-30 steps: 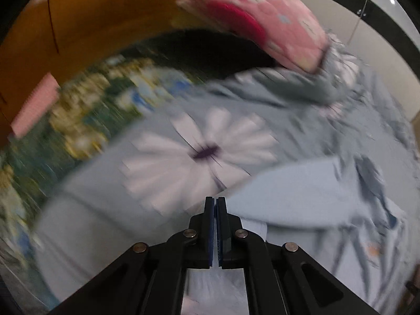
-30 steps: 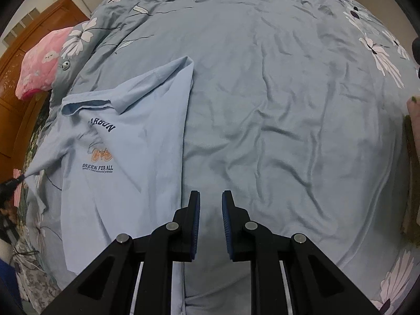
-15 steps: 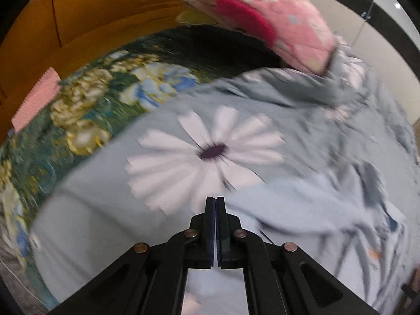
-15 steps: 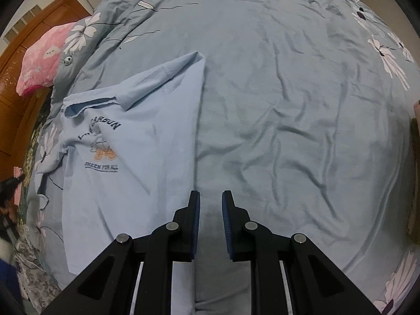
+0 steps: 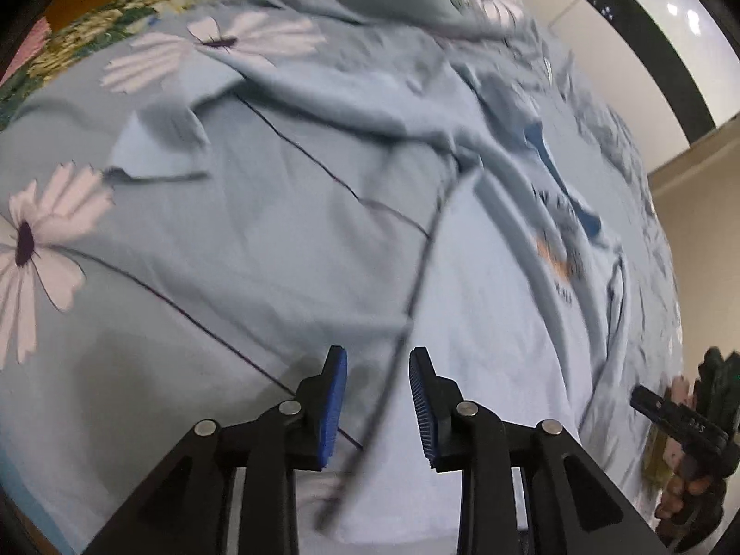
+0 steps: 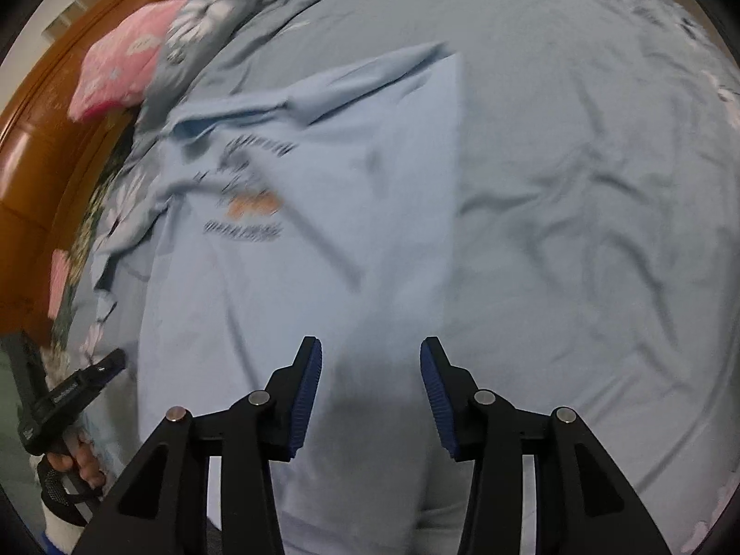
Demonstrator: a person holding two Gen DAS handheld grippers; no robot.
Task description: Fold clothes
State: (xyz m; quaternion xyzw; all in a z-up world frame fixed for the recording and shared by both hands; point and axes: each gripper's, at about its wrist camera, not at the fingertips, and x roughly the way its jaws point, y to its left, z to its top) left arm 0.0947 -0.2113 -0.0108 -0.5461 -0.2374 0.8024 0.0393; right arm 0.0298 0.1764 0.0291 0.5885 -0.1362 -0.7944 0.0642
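Lying spread on the bed is a pale blue T-shirt, front side up; its chest carries a line of dark lettering, a small orange motif and a second dark line beneath, all too blurred to read; the cloth is nearly the same shade as the blue-grey floral bedspread under it, so its edges show mostly as soft folds and a straight right-hand side; the right sleeve looks folded in over the body near the shoulder; the left sleeve lies out flat on the spread, seen from the left wrist view. The shirt's long axis runs from the near edge of the bed toward the far end; the collar points far, toward the pink pillow and the wooden headboard; the hem sits nearest, under both tools. The shirt occupies the left half of the bed, with the right half showing only rumpled bedspread.

The right gripper hovers over the hem near the shirt's right side; its blue-padded fingers are spread wide with nothing between them. The left gripper hangs over the shirt's left edge; its fingers are likewise parted, holding nothing; a dark printed stem line of the bedspread runs between them.
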